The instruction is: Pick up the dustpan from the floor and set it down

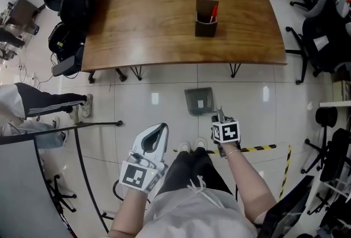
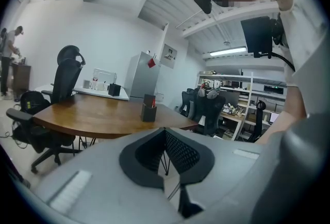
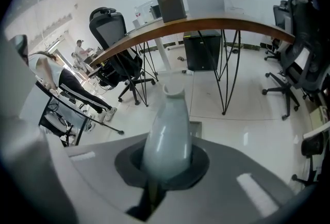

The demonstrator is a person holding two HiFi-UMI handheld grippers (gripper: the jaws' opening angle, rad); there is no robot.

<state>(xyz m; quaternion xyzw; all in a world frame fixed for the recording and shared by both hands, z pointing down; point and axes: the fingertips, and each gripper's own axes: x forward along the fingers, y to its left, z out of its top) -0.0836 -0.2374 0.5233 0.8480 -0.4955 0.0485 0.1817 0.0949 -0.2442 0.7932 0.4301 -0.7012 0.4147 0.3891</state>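
The grey plastic dustpan (image 1: pixel 199 101) sits low over the white tiled floor (image 1: pixel 263 116), just ahead of the person's feet and short of the curved brown wooden bench (image 1: pixel 164 23). No view settles whether its tray touches the tiles or hangs just clear of them. Its pale grey, rounded handle (image 3: pixel 167 135) runs up through the right tool (image 1: pixel 220 119), whose jaws are closed around it, with the handle's open end poking out beyond them.

The main risk appears to lie in that hold. The handle looks smooth and tapered, so a light squeeze could let it slide or twist between the pads. The tray also hangs to one side of the grip, so it may swing or tip forward as it is carried. Setting it down tilted could land it on one edge and topple it.

Further out, the black hairpin legs (image 1: pixel 235 69) of the bench stand near the tray, and a forward sweep could knock it against them.

The left tool (image 2: pixel 165 138) is closed on nothing and held off to the side, so it offers no support if the handle slips.
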